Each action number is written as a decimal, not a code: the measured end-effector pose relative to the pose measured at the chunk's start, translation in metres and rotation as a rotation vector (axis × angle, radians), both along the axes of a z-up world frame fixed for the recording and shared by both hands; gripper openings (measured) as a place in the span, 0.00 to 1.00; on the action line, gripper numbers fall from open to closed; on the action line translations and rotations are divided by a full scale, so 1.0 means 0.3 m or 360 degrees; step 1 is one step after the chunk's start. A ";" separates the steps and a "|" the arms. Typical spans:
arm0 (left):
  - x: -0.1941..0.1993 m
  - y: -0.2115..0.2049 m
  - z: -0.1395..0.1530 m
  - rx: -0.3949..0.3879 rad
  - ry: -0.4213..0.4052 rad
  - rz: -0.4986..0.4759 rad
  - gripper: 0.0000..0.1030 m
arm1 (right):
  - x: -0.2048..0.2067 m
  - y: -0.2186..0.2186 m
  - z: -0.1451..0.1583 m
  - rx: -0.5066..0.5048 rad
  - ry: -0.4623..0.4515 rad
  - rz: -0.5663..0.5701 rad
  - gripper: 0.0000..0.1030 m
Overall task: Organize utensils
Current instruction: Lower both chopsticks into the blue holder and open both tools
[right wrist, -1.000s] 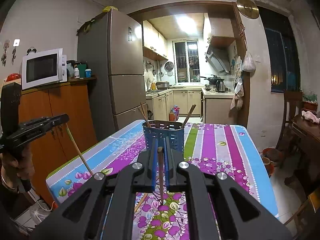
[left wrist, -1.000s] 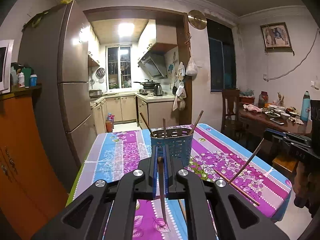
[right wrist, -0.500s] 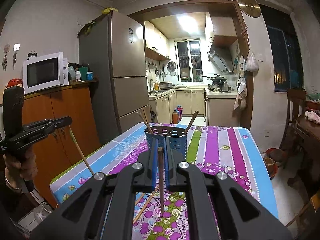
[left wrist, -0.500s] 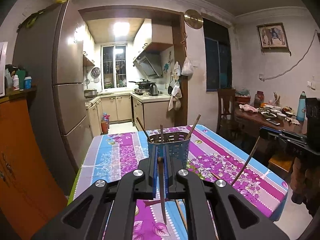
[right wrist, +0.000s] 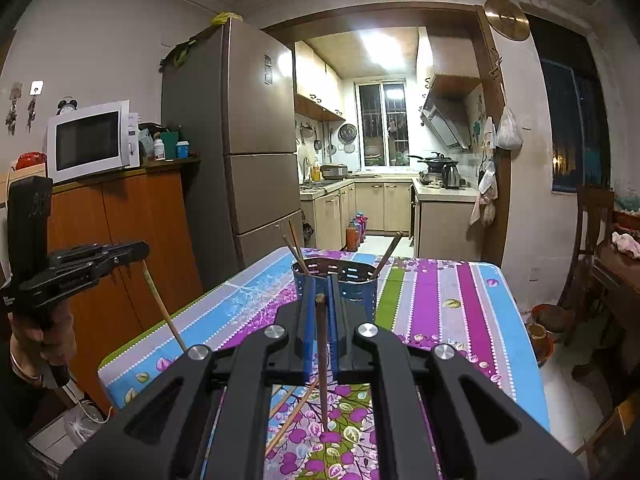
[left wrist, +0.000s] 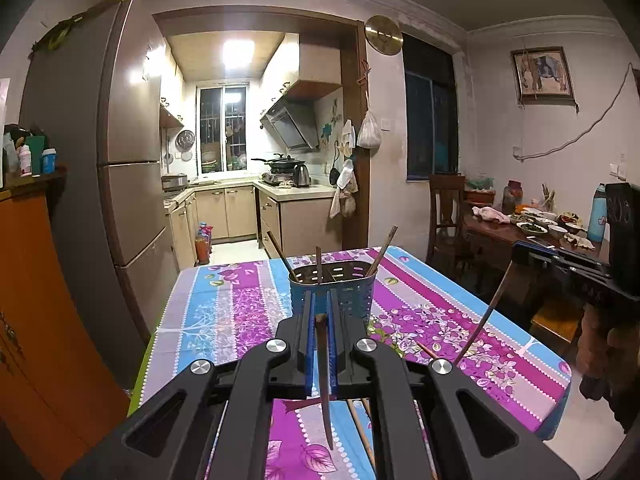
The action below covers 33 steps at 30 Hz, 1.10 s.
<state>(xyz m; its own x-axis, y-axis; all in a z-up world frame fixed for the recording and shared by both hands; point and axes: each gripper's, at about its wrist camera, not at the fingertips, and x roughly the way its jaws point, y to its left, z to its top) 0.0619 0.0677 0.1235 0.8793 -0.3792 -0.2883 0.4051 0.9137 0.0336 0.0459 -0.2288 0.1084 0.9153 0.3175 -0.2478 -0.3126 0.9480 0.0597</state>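
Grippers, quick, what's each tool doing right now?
Left tool: closed on a thin brown wooden chopstick.
Right tool: closed on another brown wooden chopstick.

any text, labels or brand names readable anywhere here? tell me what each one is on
None can be read.
Left gripper: pale print along its side, too small and blurred.
Fridge: sticker on the door, too small.
Microwave: panel markings, blurred.
Bottles beside the microwave: labels too small.

The loose chopsticks on the table run hidden beneath the left claw.
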 end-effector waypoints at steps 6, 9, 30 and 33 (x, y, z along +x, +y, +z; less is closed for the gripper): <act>-0.002 -0.017 0.008 0.0034 -0.0042 0.0013 0.07 | 0.048 0.018 0.026 -0.0004 -0.0006 0.0021 0.05; 0.028 -0.023 0.037 0.0026 -0.0058 0.0012 0.07 | 0.083 0.026 0.059 -0.0004 -0.0029 0.0025 0.05; 0.442 -0.160 0.420 -0.0193 -0.0621 0.0039 0.07 | 0.427 0.003 0.358 0.0115 -0.0341 -0.0120 0.05; 0.553 -0.184 0.414 -0.0241 -0.0597 0.0008 0.07 | 0.492 -0.003 0.354 0.0141 -0.0340 -0.0121 0.05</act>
